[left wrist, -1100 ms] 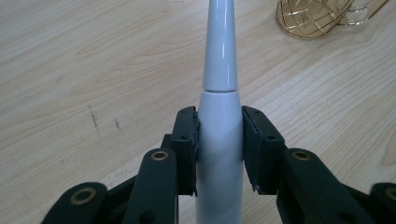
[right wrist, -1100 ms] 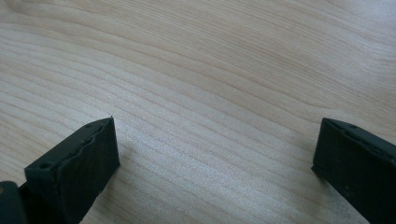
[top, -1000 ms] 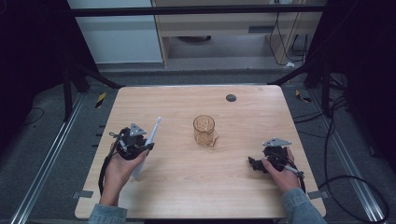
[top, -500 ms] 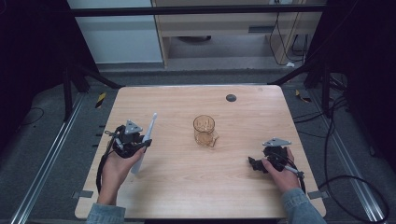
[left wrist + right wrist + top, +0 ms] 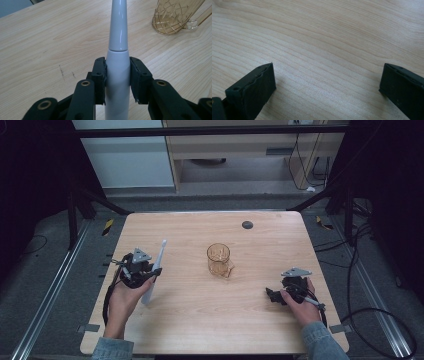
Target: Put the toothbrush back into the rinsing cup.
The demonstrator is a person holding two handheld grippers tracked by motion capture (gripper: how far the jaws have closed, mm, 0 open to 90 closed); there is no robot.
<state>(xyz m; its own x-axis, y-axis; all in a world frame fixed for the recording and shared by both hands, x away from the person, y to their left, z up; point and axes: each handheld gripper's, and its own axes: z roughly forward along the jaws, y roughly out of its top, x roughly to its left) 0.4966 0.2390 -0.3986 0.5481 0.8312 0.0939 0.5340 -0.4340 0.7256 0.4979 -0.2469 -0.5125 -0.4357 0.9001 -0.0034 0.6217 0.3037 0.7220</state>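
1. The left gripper [image 5: 117,77] is closed on a white electric toothbrush [image 5: 118,57] — both black pads are pressed flat on the thick handle, one on each side.
2. The thin neck of the toothbrush is pointed away from the jaws, over the wooden table [image 5: 45,45], toward its far side. Its tip is cut off at the top of the left gripper view.
3. From above, the toothbrush [image 5: 155,270] is seen as a long slanted stick at the left side of the table, held in the left gripper [image 5: 142,269].
4. A yellow see-through cup [image 5: 219,259] is seen near the middle of the table, well apart from the toothbrush.
5. The right gripper [image 5: 327,87] is wide open — nothing is held between its jaws, and bare wood is seen under them.
6. From above, the right gripper [image 5: 274,295] is seen at the right side of the table [image 5: 270,245].
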